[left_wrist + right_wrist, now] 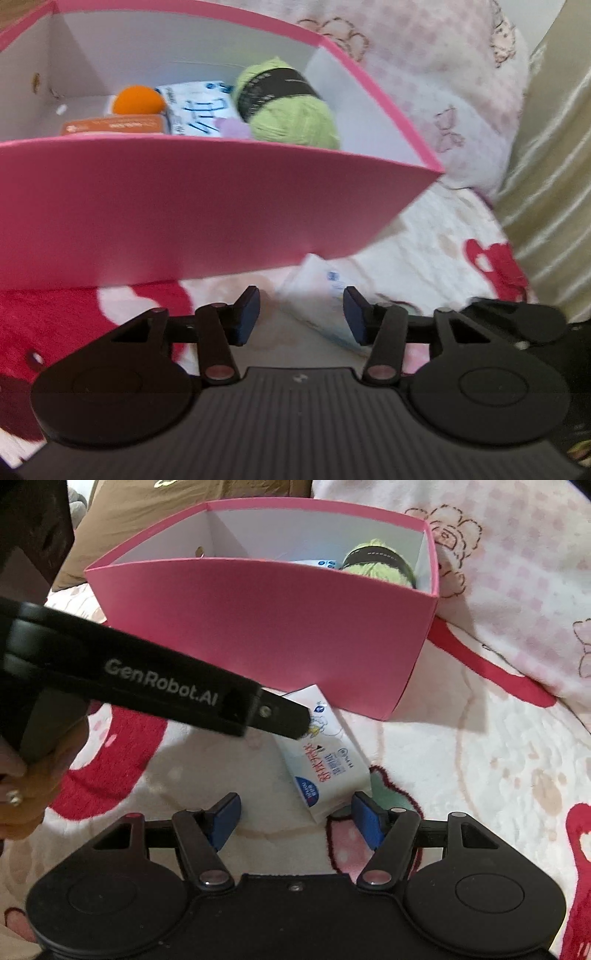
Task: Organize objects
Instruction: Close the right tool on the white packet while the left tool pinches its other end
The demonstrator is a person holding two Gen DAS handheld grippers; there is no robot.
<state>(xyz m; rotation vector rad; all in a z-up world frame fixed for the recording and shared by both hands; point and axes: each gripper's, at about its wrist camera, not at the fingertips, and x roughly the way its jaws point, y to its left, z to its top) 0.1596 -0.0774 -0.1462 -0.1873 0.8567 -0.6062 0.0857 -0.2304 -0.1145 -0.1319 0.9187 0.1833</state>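
Note:
A pink box (207,206) with white inner walls stands on the blanket; it also shows in the right wrist view (266,627). Inside it lie a green yarn ball (291,110), an orange ball (137,99), an orange packet (112,127) and a white tissue pack (199,110). A second white tissue pack (328,768) lies on the blanket in front of the box. My left gripper (301,315) is open and empty, just above that pack (325,299). My right gripper (295,819) is open and empty, close behind the pack. The left gripper's body (159,690) crosses the right wrist view.
A pink-and-white blanket (480,760) with red patterns covers the surface. A pale pillow (424,81) lies behind the box. A shiny beige cloth (554,166) hangs at the right. A hand (26,797) holds the left gripper.

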